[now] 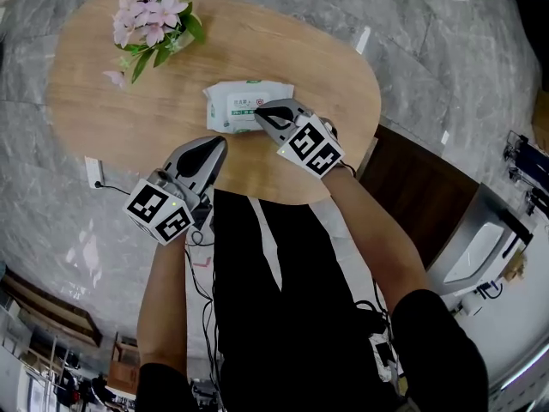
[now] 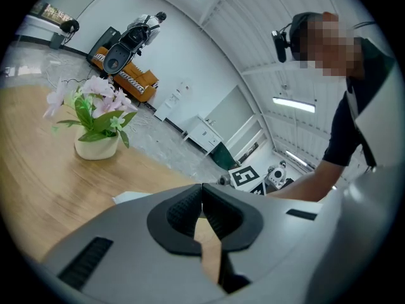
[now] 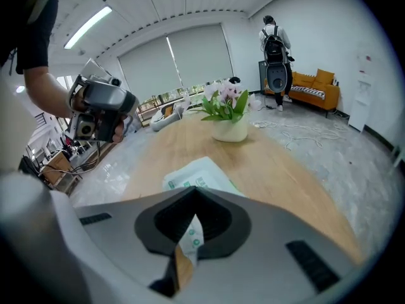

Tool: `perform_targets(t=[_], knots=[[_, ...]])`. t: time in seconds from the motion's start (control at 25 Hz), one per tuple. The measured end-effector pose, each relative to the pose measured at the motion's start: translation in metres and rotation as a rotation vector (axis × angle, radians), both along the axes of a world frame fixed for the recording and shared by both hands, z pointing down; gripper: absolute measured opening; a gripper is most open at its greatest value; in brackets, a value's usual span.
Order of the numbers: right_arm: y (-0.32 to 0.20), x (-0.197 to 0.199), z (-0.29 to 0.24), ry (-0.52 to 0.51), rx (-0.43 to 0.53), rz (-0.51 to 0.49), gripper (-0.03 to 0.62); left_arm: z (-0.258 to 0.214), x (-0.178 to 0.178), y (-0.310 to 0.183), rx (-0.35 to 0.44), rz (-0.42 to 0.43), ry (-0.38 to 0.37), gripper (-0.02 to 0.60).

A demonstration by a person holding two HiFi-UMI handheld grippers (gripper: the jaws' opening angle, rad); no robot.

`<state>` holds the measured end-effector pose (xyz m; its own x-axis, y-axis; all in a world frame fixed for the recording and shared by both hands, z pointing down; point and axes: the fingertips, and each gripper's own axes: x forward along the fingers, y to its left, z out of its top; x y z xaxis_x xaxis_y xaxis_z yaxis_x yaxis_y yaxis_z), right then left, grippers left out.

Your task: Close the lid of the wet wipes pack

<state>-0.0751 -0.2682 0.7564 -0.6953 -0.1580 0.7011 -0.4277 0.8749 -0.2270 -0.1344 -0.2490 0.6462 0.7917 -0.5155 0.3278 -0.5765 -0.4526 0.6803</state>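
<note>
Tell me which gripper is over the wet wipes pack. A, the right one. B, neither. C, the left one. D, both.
A: in the head view the right gripper reaches over the wet wipes pack, while the left gripper sits by the near edge of the table, clear of the pack.

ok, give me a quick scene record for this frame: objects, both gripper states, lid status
surface: oval wooden table
wet wipes pack: lying flat, mid-table
flowers: far left end of the table, apart from the pack
right gripper: jaws together, tips over the pack's near right part; contact unclear
left gripper: jaws together, empty, by the table's near edge, clear of the pack
lid: cannot tell whether open or shut
</note>
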Motion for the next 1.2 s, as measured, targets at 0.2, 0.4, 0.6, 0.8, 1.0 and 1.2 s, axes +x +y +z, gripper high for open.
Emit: perform_targets(t=[0.2, 0.4, 0.6, 0.8, 1.0, 1.2], knots=[[-0.001, 0.008, -0.046, -0.028, 0.029, 0.012, 0.011, -0.037, 0.005, -0.005, 0.054, -0.004, -0.012, 0.017], [0.001, 0.017, -0.116, -0.082, 0.066, 0.037, 0.011, -0.088, 0.012, -0.004, 0.092, -0.011, -0.023, 0.017], [0.003, 0.024, -0.198, -0.15, 0.132, 0.046, 0.011, -0.146, 0.019, 0.002, 0.144, -0.013, -0.035, 0.017], [0.005, 0.038, -0.284, -0.224, 0.204, 0.066, 0.011, -0.207, 0.022, 0.012, 0.195, -0.03, -0.05, 0.017], [-0.005, 0.041, -0.355, -0.302, 0.298, 0.07, 0.011, -0.26, 0.011, 0.003, 0.276, -0.062, -0.075, 0.017], [0.02, 0.062, -0.423, -0.378, 0.329, 0.112, 0.011, -0.309, 0.012, 0.029, 0.3, -0.078, -0.092, 0.017]])
